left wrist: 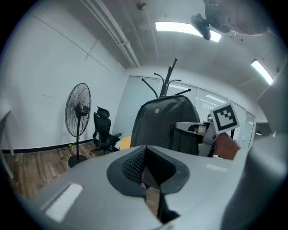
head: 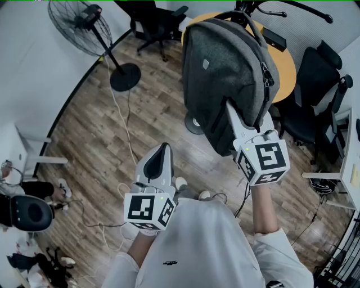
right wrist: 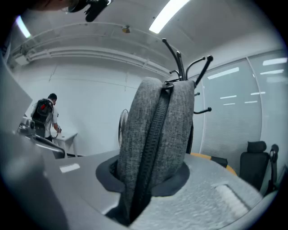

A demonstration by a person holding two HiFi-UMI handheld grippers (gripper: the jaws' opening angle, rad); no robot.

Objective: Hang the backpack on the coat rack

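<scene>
A grey backpack (head: 225, 67) hangs upright against the black coat rack (head: 292, 7), its top handle up among the hooks. My right gripper (head: 230, 106) is shut on the bag's lower zipper side. In the right gripper view the zippered edge (right wrist: 153, 134) fills the space between the jaws, under the rack's hooks (right wrist: 180, 58). My left gripper (head: 165, 146) is held lower and to the left, apart from the bag, shut with nothing in it. The left gripper view looks over its jaws to the backpack (left wrist: 162, 123), the rack (left wrist: 173, 72) and the right gripper (left wrist: 180, 126).
A standing fan (head: 84, 22) and a black office chair (head: 154, 22) are at the back left. A round yellow table (head: 284, 62) and more chairs (head: 315, 84) stand behind the rack. Cables (head: 121, 124) run over the wooden floor. A person (right wrist: 45, 114) stands at a far desk.
</scene>
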